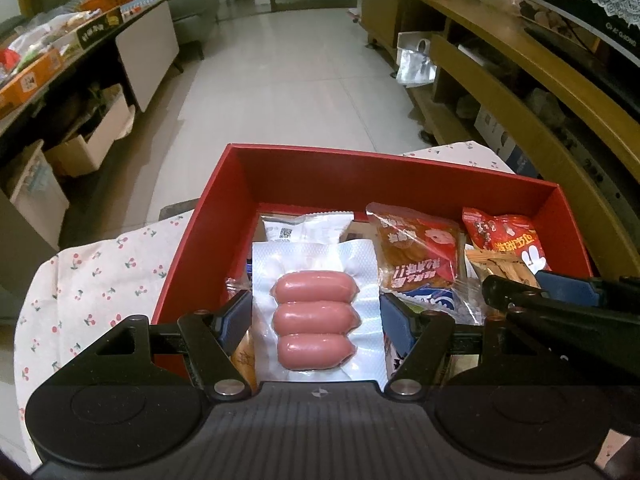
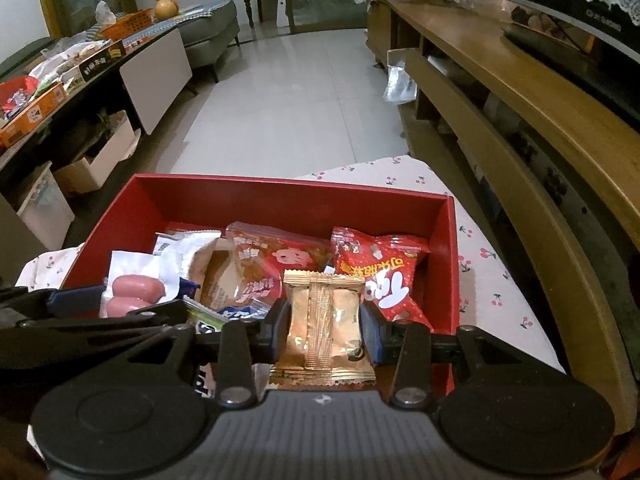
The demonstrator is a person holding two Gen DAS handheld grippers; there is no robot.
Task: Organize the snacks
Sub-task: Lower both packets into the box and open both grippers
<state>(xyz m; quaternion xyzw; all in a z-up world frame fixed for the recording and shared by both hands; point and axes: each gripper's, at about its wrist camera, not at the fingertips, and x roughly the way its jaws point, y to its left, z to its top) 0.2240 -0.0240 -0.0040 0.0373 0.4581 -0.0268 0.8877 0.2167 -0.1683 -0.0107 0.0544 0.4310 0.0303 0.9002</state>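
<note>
A red box [image 1: 400, 184] stands on a cherry-print cloth [image 1: 92, 280] and holds several snack packets. My left gripper [image 1: 315, 310] is shut on a clear vacuum pack of three pink sausages [image 1: 314, 292], which it holds over the box's left half. In the right wrist view, my right gripper [image 2: 325, 328] is shut on a gold-wrapped snack packet [image 2: 326, 312] over the red box [image 2: 280, 200], near its front edge. Under the two packs lie a red bag [image 2: 380, 272], a red-and-clear cake packet [image 1: 416, 252] and a white packet [image 1: 308, 228]. One of the right gripper's fingers [image 1: 516, 294] shows beside the left gripper.
A long wooden cabinet [image 2: 500, 80] runs close along the right of the cloth. A dark table [image 1: 60, 68] at the left carries boxes and an orange basket [image 2: 128, 24]. White storage boxes [image 1: 92, 140] sit under it. Tiled floor [image 1: 280, 80] lies beyond the box.
</note>
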